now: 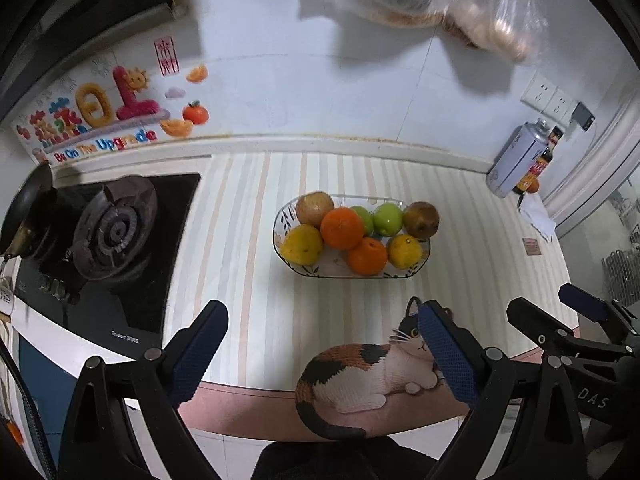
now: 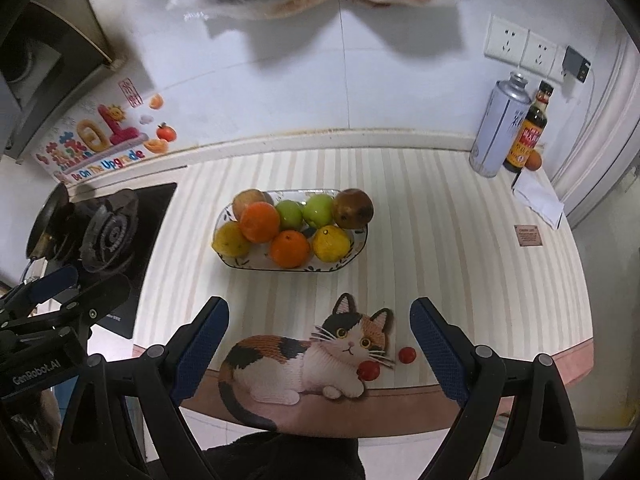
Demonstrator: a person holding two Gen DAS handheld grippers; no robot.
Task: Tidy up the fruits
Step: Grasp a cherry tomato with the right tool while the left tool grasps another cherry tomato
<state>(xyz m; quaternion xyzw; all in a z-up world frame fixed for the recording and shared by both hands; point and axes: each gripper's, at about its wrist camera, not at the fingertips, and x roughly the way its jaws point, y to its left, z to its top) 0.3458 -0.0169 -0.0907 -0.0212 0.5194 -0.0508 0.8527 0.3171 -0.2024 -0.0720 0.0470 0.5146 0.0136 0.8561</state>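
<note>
While both the left gripper (image 1: 322, 330) and right gripper (image 2: 319, 328) are held with fingers spread and empty, the fruit bowl (image 2: 240, 261) is positioned well ahead of them.

Orange, yellow, green and brown fruits (image 2: 260, 222) are seen in a leaf-patterned bowl (image 2: 360, 240) on a cream-striped counter (image 2: 460, 240).

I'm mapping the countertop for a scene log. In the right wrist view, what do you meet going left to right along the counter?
Gas burner → fruit dish → small square label → silver can → dark sauce bottle → folded white paper.
</note>
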